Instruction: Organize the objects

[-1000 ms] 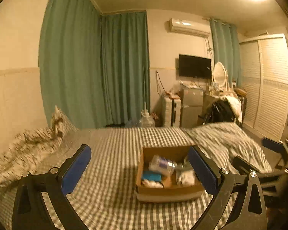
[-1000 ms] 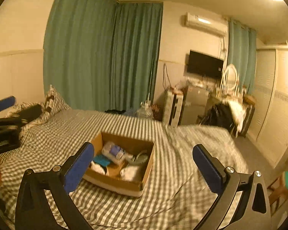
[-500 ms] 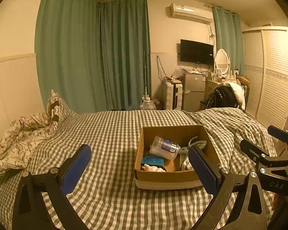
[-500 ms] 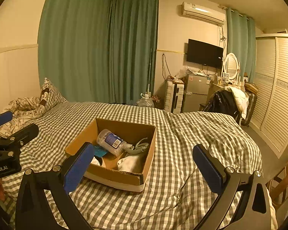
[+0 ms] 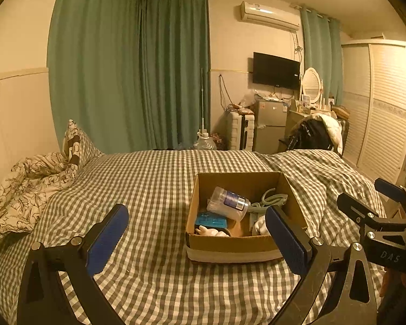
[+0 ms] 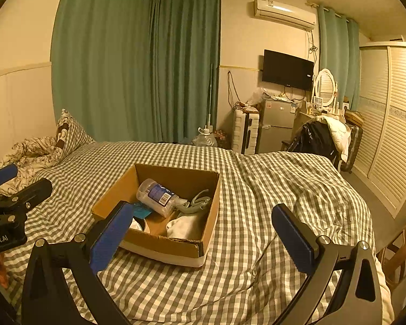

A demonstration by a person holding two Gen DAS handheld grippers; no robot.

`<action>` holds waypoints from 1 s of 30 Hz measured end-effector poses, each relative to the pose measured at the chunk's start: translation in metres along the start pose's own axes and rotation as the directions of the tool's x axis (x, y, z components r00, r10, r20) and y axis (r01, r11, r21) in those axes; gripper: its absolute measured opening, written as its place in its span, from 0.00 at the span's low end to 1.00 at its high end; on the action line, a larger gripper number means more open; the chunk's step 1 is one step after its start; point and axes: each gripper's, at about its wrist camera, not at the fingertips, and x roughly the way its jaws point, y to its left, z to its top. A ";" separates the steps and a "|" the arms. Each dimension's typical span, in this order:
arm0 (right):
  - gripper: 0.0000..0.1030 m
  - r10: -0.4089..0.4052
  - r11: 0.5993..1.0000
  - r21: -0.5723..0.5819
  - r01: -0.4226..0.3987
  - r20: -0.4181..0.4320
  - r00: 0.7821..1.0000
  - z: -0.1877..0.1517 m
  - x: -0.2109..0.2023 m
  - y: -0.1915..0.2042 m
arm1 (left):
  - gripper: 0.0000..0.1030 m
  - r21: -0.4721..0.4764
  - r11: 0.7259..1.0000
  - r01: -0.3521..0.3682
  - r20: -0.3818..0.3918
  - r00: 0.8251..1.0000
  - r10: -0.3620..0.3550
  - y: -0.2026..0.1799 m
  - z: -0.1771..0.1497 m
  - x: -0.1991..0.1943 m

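An open cardboard box [image 5: 231,246] [image 6: 159,241] sits on the checked bed. Inside lie a clear plastic jar with a blue label [image 5: 227,201] [image 6: 157,196], a blue packet [image 5: 211,220], a grey-green cable [image 5: 270,200] [image 6: 200,203] and white cloth [image 6: 184,223]. My left gripper [image 5: 197,228] is open and empty, held above the bed just before the box. My right gripper [image 6: 203,227] is open and empty, over the box's near right corner. Each gripper shows at the edge of the other's view.
The checked bedcover [image 5: 149,178] spreads around the box, rumpled at the right [image 6: 297,178]. A flowered quilt and pillow [image 5: 40,173] lie at the left. Green curtains, a suitcase [image 6: 246,132], a small fridge [image 6: 276,124], a chair with clothes [image 6: 322,138] and a wardrobe [image 6: 392,135] stand beyond.
Both views have tilted down and moved closer to the box, which now sits larger and lower in view. Both grippers stay open and empty.
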 end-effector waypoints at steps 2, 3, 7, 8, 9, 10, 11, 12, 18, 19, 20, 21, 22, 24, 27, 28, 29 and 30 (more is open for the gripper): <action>1.00 0.009 1.000 0.004 -0.009 0.005 1.000 0.000 -0.001 -0.001 | 1.00 0.001 1.000 0.001 -0.001 1.000 -0.001 0.000 0.000 -0.001; 1.00 0.010 1.000 0.004 -0.010 0.005 1.000 0.000 -0.002 -0.001 | 1.00 0.002 1.000 0.001 -0.001 1.000 -0.001 -0.001 -0.001 -0.001; 1.00 -0.001 1.000 -0.002 0.001 0.003 1.000 0.000 -0.002 0.000 | 1.00 0.002 1.000 0.002 -0.008 1.000 -0.002 -0.001 -0.002 -0.001; 1.00 -0.005 1.000 -0.001 0.005 0.002 1.000 0.000 -0.002 0.000 | 1.00 0.000 1.000 0.005 -0.011 1.000 -0.005 -0.001 -0.002 0.000; 1.00 -0.005 1.000 0.000 0.005 0.002 1.000 0.000 -0.001 -0.001 | 1.00 -0.002 1.000 0.007 -0.013 1.000 -0.007 -0.001 -0.002 0.000; 1.00 -0.003 1.000 0.002 0.003 0.002 1.000 0.000 -0.001 -0.001 | 1.00 -0.004 1.000 0.009 -0.016 1.000 -0.009 -0.001 -0.002 0.001; 1.00 -0.002 1.000 0.004 0.002 0.001 1.000 0.000 -0.001 -0.002 | 1.00 -0.005 1.000 0.009 -0.019 1.000 -0.009 -0.001 -0.002 0.001; 1.00 -0.003 1.000 0.005 0.003 0.001 1.000 0.000 -0.001 -0.002 | 1.00 -0.005 1.000 0.009 -0.020 1.000 -0.010 -0.001 -0.002 0.002; 1.00 -0.001 1.000 0.004 0.001 -0.001 1.000 -0.001 0.000 -0.001 | 1.00 0.000 1.000 0.006 -0.027 1.000 -0.006 -0.002 -0.004 0.003; 1.00 -0.001 1.000 0.003 0.001 -0.002 1.000 -0.001 0.000 0.000 | 1.00 0.000 1.000 0.005 -0.029 1.000 -0.005 -0.002 -0.004 0.004; 1.00 0.001 1.000 0.001 -0.001 -0.004 1.000 -0.001 0.000 0.001 | 1.00 0.000 1.000 0.005 -0.030 1.000 -0.005 -0.002 -0.004 0.004; 1.00 0.001 1.000 -0.002 -0.001 -0.004 1.000 0.000 0.000 0.001 | 1.00 0.000 1.000 0.006 -0.031 1.000 -0.006 -0.002 -0.004 0.004; 1.00 0.001 1.000 -0.003 -0.001 -0.003 1.000 0.000 -0.001 0.002 | 1.00 -0.001 1.000 0.005 -0.031 0.999 -0.005 -0.001 -0.004 0.004; 1.00 0.004 1.000 -0.004 -0.004 -0.003 1.000 0.000 -0.001 0.002 | 1.00 0.000 1.000 0.007 -0.034 0.999 -0.007 -0.001 -0.004 0.004; 1.00 0.004 1.000 -0.004 -0.004 -0.003 1.000 0.000 -0.001 0.003 | 1.00 0.000 1.000 0.004 -0.035 0.999 -0.004 0.000 -0.004 0.004; 1.00 0.004 1.000 -0.003 -0.004 -0.003 1.000 0.000 -0.001 0.003 | 1.00 -0.001 1.000 0.004 -0.036 0.999 -0.004 0.000 -0.004 0.004; 1.00 0.005 1.000 -0.002 -0.005 -0.004 1.000 0.000 -0.001 0.003 | 1.00 -0.002 1.000 0.005 -0.036 0.999 -0.005 0.000 -0.004 0.003; 1.00 0.005 1.000 -0.001 -0.005 -0.005 1.000 0.000 -0.001 0.003 | 1.00 -0.003 1.000 0.006 -0.036 0.999 -0.006 0.000 -0.004 0.003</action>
